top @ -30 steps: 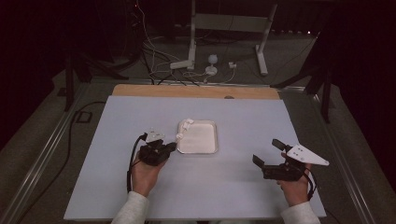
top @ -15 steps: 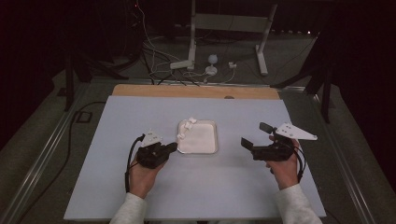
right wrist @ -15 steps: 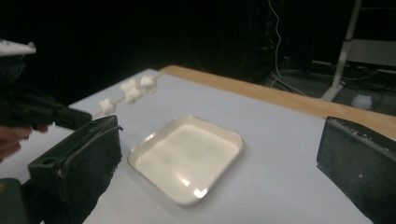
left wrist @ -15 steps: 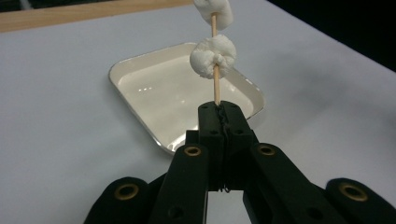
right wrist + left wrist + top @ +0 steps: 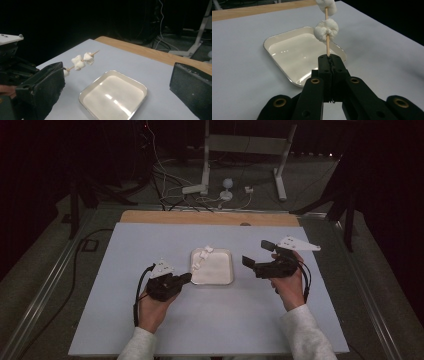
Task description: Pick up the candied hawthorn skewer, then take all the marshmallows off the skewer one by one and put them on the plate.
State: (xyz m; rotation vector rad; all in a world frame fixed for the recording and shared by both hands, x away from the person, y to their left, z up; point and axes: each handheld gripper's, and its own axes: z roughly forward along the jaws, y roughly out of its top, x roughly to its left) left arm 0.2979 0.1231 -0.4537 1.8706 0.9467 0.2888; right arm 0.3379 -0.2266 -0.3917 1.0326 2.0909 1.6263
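White marshmallows (image 5: 326,29) are sitting on a skewer (image 5: 327,47) we are pinching in our left gripper (image 5: 329,60) over the empty tray (image 5: 227,277); our right gripper (image 5: 259,256), jaws spread, is approaching to pull them off

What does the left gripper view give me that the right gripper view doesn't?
Left gripper view: the left gripper seen from behind, jaws shut on the skewer, one marshmallow close up.
Right gripper view: the skewer's bare tip, the full marshmallow cluster, and the right gripper open towards the tray.
Both: the empty tray on the pale table.
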